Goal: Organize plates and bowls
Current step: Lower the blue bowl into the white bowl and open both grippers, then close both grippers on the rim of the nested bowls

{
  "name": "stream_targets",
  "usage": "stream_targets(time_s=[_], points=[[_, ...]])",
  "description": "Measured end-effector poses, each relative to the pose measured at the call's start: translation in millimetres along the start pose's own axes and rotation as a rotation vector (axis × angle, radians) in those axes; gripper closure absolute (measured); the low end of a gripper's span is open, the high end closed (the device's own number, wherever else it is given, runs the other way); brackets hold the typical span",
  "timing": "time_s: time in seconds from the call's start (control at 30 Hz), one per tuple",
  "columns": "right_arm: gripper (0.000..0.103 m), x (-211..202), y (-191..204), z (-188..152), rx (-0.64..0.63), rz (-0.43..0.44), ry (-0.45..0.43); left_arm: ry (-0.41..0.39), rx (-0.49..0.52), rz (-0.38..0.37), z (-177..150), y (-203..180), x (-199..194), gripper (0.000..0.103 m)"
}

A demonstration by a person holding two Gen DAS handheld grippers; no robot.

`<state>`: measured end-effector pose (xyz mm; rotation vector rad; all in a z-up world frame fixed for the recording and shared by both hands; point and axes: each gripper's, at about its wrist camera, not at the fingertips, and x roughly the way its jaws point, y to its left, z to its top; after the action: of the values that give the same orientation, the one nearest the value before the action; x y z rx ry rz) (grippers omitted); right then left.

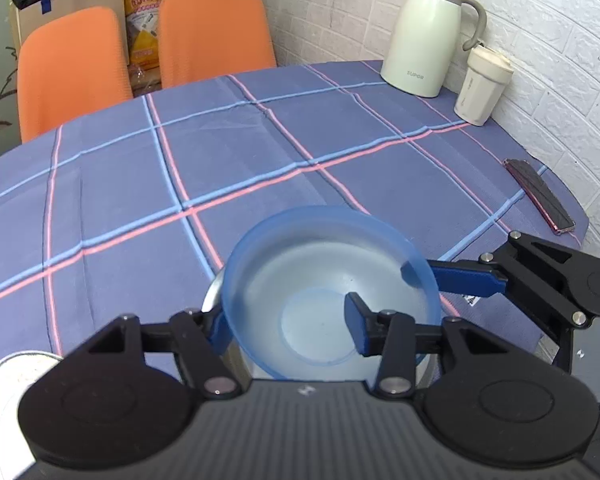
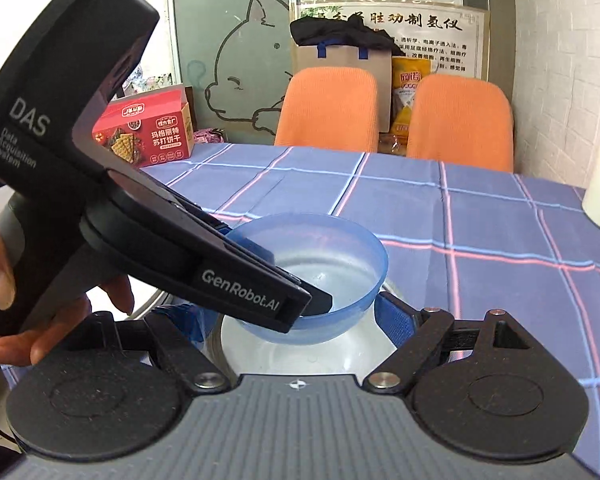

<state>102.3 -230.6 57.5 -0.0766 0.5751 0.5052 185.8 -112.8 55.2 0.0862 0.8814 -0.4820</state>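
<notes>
A translucent blue bowl (image 1: 320,280) rests inside a larger steel bowl (image 1: 212,300) at the near edge of the checked tablecloth. My left gripper (image 1: 288,328) straddles the blue bowl's near wall, one finger outside the rim and the other inside. Its pads stand apart from the wall, so it is open. In the right wrist view the blue bowl (image 2: 340,264) sits between the spread fingers of my right gripper (image 2: 296,320), above the steel bowl (image 2: 332,356). I see no pad pressing on it. The left gripper's body covers the right gripper's left finger.
A pale thermos jug (image 1: 424,36) and a lidded cup (image 1: 482,88) stand by the brick wall at the far right. A phone (image 1: 540,196) lies near the right edge. Two orange chairs (image 1: 216,32) are behind the table, and a red cracker box (image 2: 148,128) sits far left. A white dish edge (image 1: 8,384) shows near left.
</notes>
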Motion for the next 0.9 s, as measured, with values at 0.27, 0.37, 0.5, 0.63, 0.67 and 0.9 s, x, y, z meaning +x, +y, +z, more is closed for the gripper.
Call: stream_targets(time_s=[0.27, 0.37, 0.5, 0.63, 0.67, 0.9], points=[[0.032, -3, -14, -19, 0.054, -0.021, 0.058, -0.031, -0.02, 0.017, -1, 17, -4, 0.037], [0.032, -12, -14, -27, 0.074, -0.021, 0.066, -0.042, -0.049, 0.016, -2, 28, -8, 0.037], [0.032, -33, -12, -39, 0.088, -0.017, 0.061, -0.074, -0.093, -0.005, -5, 43, -22, 0.035], [0.031, -51, -13, -45, 0.147, -0.038, 0.018, -0.099, -0.114, -0.016, -12, 49, -34, 0.031], [0.031, -53, -14, -46, 0.165, -0.037, 0.006, -0.1, -0.116, -0.018, -15, 50, -36, 0.031], [0.031, -38, -21, -44, 0.271, -0.058, -0.032, -0.089, -0.102, -0.015, -23, 53, -39, 0.03]])
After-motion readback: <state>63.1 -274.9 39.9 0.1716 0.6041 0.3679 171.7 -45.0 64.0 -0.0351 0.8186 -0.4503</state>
